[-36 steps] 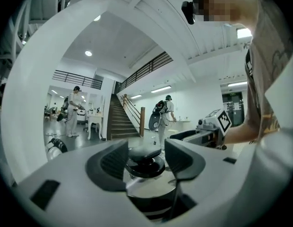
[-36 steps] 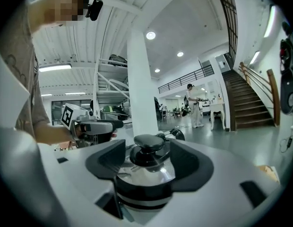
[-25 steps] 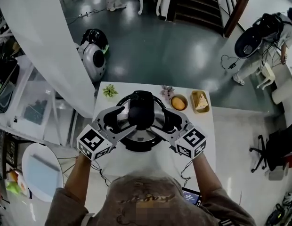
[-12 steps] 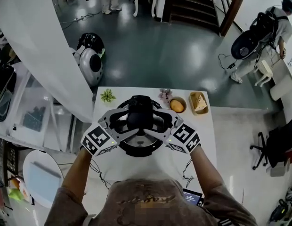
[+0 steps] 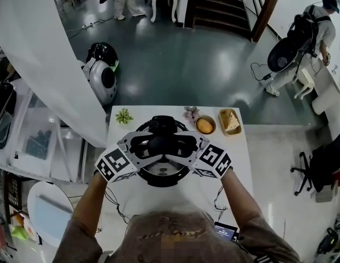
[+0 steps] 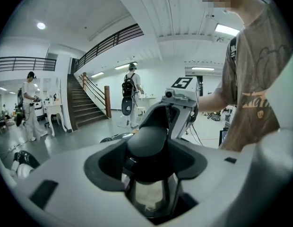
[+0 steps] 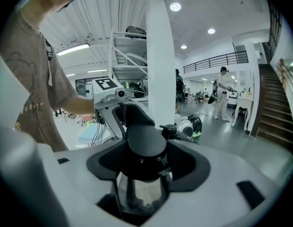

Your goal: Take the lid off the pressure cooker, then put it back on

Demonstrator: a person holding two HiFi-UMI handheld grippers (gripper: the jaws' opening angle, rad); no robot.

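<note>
A steel pressure cooker point(image 5: 159, 175) stands on the white table point(image 5: 237, 171), with a black knob handle point(image 5: 162, 144) on its lid. My left gripper point(image 5: 149, 146) reaches in from the left and my right gripper point(image 5: 179, 146) from the right, facing each other across the handle. In the left gripper view the handle point(image 6: 147, 143) sits between the dark pads of my left gripper point(image 6: 147, 163), whose jaws are closing. In the right gripper view the handle point(image 7: 145, 142) likewise sits inside my right gripper point(image 7: 144, 165), also closing. I see no firm pinch from either one.
Behind the cooker stand a small green plant point(image 5: 124, 115), a pink flower point(image 5: 191, 112), a bowl with an orange point(image 5: 205, 125) and a bowl with bread point(image 5: 231, 120). A round white stool point(image 5: 43, 203) is at the left. People stand far off on the floor.
Both grippers came down and inward around the lid handle, their marker cubes drawing closer together. The cooker has not moved.
</note>
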